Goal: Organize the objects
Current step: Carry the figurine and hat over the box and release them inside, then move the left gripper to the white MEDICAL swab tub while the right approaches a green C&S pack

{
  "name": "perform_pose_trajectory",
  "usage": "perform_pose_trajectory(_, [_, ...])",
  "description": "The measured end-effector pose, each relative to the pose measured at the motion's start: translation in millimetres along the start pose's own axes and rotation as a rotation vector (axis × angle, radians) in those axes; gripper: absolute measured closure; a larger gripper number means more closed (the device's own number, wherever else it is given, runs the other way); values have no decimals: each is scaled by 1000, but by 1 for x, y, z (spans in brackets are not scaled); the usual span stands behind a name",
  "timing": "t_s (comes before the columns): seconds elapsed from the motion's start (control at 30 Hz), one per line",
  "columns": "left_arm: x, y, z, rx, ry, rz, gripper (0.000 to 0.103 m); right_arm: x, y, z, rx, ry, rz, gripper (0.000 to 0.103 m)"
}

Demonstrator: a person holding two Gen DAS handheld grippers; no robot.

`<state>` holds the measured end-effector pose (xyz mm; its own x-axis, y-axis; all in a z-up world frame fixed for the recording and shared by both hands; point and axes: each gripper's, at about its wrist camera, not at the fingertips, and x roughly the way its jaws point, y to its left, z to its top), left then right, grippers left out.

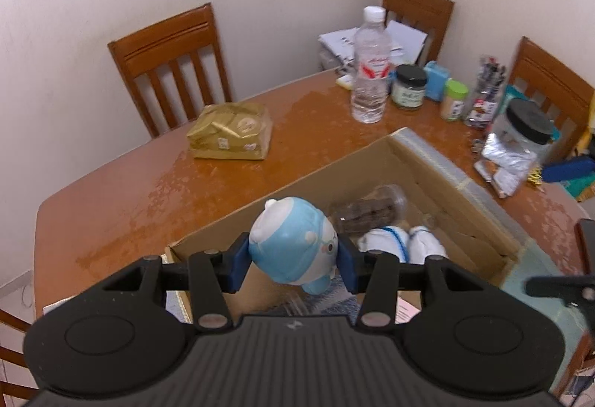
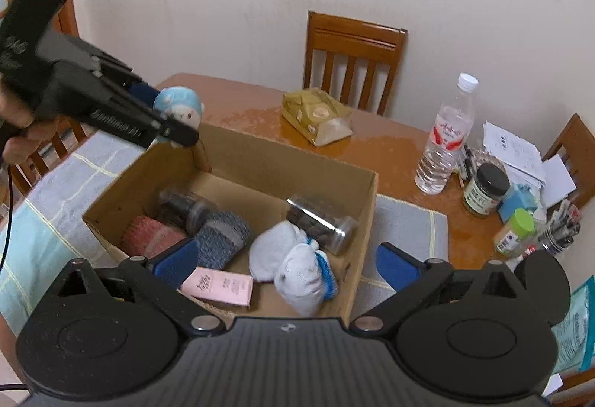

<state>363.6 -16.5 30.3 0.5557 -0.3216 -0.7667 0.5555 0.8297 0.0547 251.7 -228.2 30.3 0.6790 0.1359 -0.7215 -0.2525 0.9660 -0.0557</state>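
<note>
Right up against the left wrist camera, the left gripper (image 1: 293, 264) has its blue pads clamped on both sides of a light blue and white toy figure (image 1: 293, 243), holding it in the air over the near corner of the cardboard box (image 1: 427, 154). From the right wrist view you can see that same toy (image 2: 181, 106) poking out past the black tool at the box's far left corner, with a person's hand (image 2: 18, 132) wrapped round the handle. Meanwhile the right gripper (image 2: 286, 264) hangs over the near side of the box with its jaws spread wide, nothing between them. Inside the box: two clear jars of dark stuff (image 2: 319, 221), bundled white socks (image 2: 293, 267), a grey sock roll (image 2: 221, 236), a reddish one (image 2: 148, 236) and a small pink box (image 2: 219, 286). Out on the wooden table (image 1: 148, 184) sit a gold packet (image 1: 230, 135) and a water bottle (image 1: 370, 72), both well apart from the box, plus a cluster of jars and papers at the far corner.
</note>
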Motion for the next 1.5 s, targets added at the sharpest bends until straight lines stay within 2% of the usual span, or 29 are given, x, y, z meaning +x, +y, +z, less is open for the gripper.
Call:
perform_pose_trajectory(0.03, [4,2,1,-4,-5,13,51,1,0,-1,-2,5,-9,0])
perform_pose_trajectory(0.1, [11,4,4,-12,4,56,22,1,-1,-3,2,16,-15,0])
perform_pose_trajectory(0.17, [14,6,3,-22,-7,90,16,1,-3,-4,13,24,-10,0])
perform_pose_trajectory(0.27, [14,5,-1,-20,-3,98,13,-2,-4,-8,23,31,1,0])
perform_pose_trajectory(0.43, [7,0,-10,-9,9,111,10,-1,-2,-13,17,47,3,0])
perform_pose_trajectory(0.67, [-16,-4,-29,-48,19,135,8,-2,4,-21,33,78,25,0])
perform_pose_trajectory(0.93, [-35,-26,-72,-92,11,167,6,-6,19,-53,70,67,36,0])
perform_pose_trajectory(1.23, [-52,-64,-128,-131,56,110,6,-13,35,-95,118,114,92,0])
perform_pose_trajectory(1.4, [-61,-86,-152,-95,55,159,6,-17,45,-108,127,132,127,0])
perform_pose_trajectory(1.5, [-69,-92,-163,-130,47,166,6,-17,53,-114,108,149,131,0])
